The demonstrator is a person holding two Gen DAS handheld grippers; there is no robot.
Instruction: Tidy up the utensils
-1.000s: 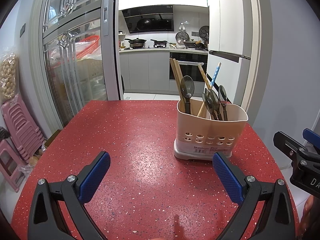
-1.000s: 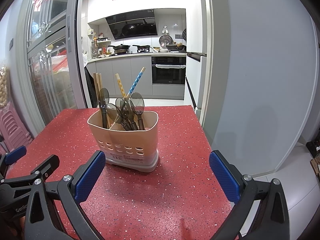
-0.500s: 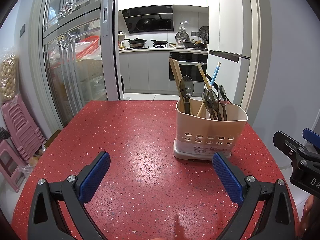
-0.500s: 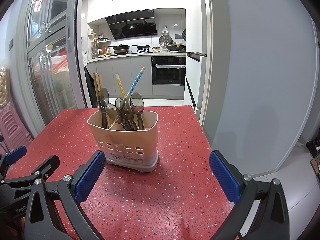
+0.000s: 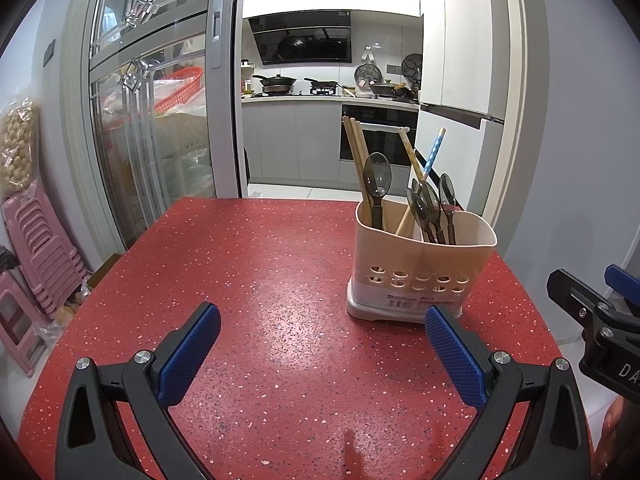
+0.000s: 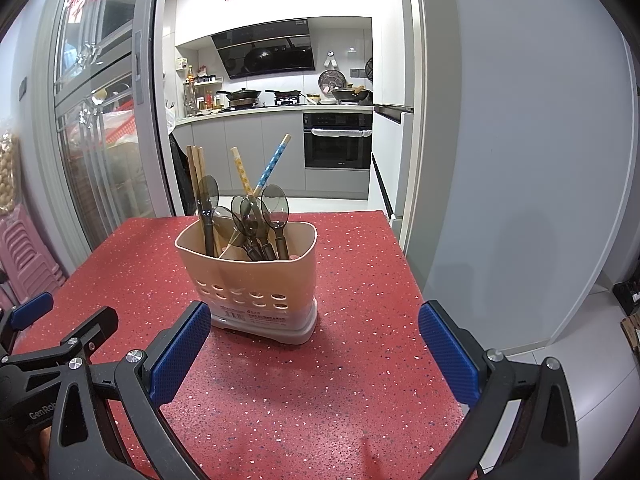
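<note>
We read "GenRob" on the left tool (image 6: pixel 34 416); both it and our right tool (image 6: pixel 314 346) hover spread wide, empty, before the caddy (image 6: pixel 256 280).

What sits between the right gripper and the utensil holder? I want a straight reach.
Nothing visible. The right gripper, open and empty, faces the utensil holder across bare red table. The left gripper, also open, is off to the side.
</note>
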